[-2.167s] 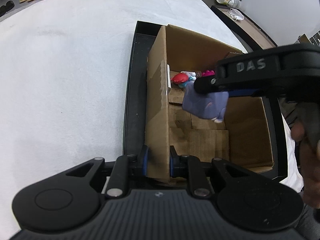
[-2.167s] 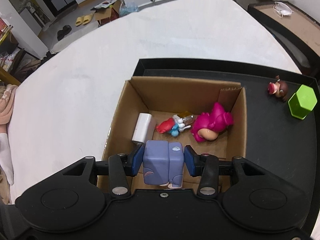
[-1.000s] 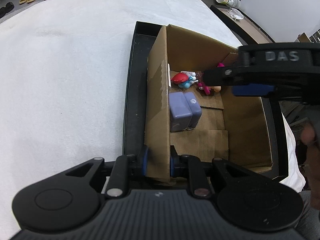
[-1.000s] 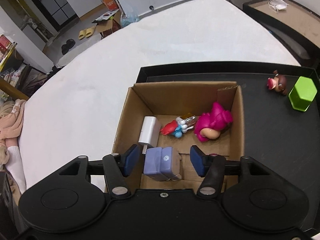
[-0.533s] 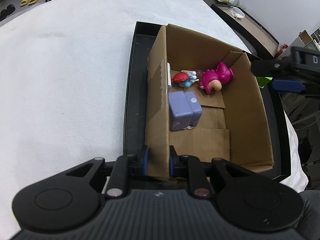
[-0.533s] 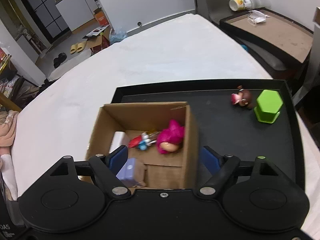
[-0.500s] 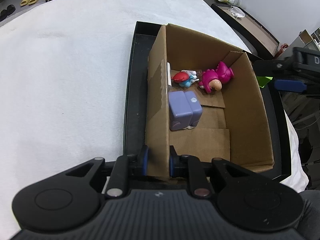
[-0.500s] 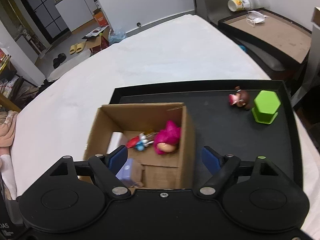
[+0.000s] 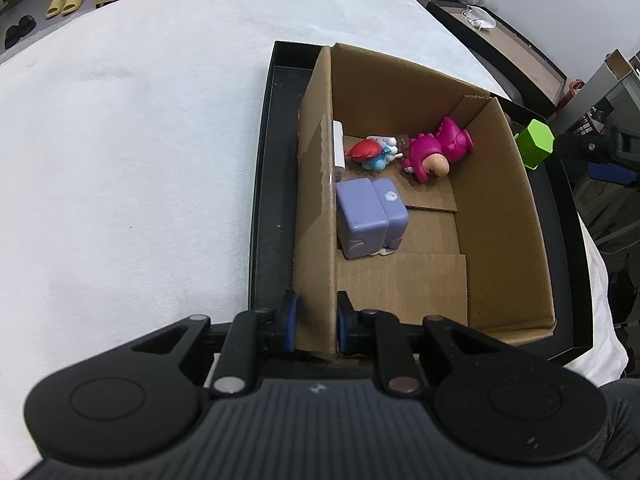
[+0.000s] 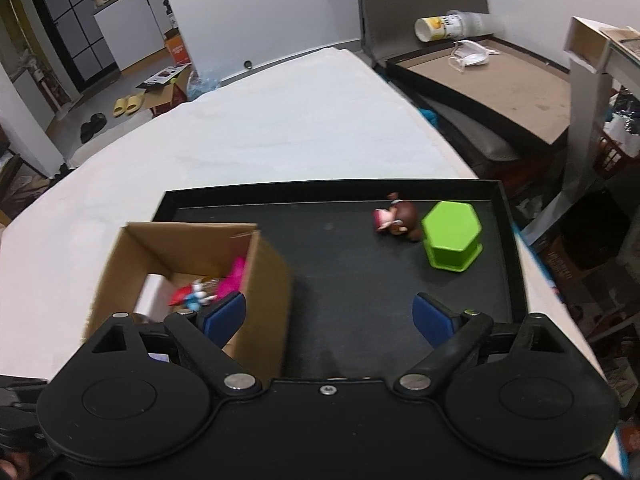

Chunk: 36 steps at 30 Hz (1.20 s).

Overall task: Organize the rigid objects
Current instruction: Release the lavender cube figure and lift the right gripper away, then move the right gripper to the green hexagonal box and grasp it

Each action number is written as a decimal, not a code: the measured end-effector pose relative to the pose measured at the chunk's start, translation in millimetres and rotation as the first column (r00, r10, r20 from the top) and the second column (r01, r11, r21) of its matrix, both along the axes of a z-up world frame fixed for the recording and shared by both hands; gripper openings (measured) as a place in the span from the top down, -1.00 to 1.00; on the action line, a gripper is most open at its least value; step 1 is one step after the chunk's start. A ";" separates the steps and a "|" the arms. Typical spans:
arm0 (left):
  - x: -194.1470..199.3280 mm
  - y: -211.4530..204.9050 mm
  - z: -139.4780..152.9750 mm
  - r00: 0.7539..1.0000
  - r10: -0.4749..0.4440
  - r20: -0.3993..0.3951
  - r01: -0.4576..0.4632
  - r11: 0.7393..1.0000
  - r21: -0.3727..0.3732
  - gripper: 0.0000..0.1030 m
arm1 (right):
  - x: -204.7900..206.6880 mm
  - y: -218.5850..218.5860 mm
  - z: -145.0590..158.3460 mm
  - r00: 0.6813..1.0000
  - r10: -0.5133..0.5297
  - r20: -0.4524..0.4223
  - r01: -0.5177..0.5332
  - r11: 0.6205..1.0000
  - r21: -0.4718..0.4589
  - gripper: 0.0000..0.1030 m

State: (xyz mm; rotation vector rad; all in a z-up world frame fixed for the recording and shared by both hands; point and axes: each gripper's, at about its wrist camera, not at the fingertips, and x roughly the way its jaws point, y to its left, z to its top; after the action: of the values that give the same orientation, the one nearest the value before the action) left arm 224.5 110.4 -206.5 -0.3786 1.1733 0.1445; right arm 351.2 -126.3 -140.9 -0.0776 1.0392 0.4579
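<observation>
A cardboard box stands on a black tray. My left gripper is shut on the box's near left wall. Inside lie a lilac block toy, a pink figure, a red and blue figure and a white block. My right gripper hangs over the tray beside the box, its jaws opening with nothing between them. Ahead of it on the tray stand a green hexagonal block and a small brown figure.
The tray rests on a white cloth-covered surface. A second, brown-lined black tray with a tipped cup and a face mask stands at the back right. Shelving and clutter fill the right edge.
My right gripper let go of the lilac block, which now lies inside the box. It then swung right, out over the tray, with its jaws spreading wide. The left gripper kept its hold.
</observation>
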 end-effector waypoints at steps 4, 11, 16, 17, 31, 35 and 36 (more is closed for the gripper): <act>0.8 -1.6 -0.1 1.000 0.001 -0.004 -0.001 1.000 0.009 0.65 | 7.4 -14.5 -7.5 1.000 -0.014 0.018 0.014 1.000 -0.011 -0.76; 1.0 -3.2 -0.2 1.000 0.004 -0.016 -0.004 1.000 0.031 0.67 | 19.1 -37.6 -22.3 0.999 -0.008 0.036 0.010 0.999 -0.037 -0.77; 1.7 -6.2 0.0 1.000 0.007 -0.021 -0.006 0.999 0.050 0.67 | 26.7 -51.4 -32.5 0.999 -0.014 0.043 0.016 0.999 -0.039 -0.76; 2.1 -6.9 0.0 1.000 0.005 -0.023 -0.004 0.998 0.055 0.67 | 28.4 -53.8 -34.4 0.999 -0.014 0.046 0.016 0.999 -0.037 -0.76; 8.5 -11.0 -2.7 0.998 0.013 -0.054 -0.008 0.995 0.098 0.68 | 64.4 -61.6 -50.6 0.996 -0.001 0.094 0.008 0.997 -0.074 -0.76; 9.6 -11.4 -3.7 0.998 0.013 -0.058 -0.007 0.995 0.099 0.68 | 76.5 -56.2 -54.5 0.995 0.009 0.098 0.000 0.995 -0.097 -0.76; 9.8 -11.6 -4.0 0.998 0.012 -0.059 -0.006 0.995 0.100 0.68 | 78.8 -54.6 -55.4 0.995 0.014 0.099 -0.003 0.994 -0.106 -0.76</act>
State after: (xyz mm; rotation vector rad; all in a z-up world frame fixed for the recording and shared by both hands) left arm 234.2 98.8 -210.6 -0.2932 1.2184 0.2227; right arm 430.0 -180.9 -196.3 -0.1972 0.9643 0.4027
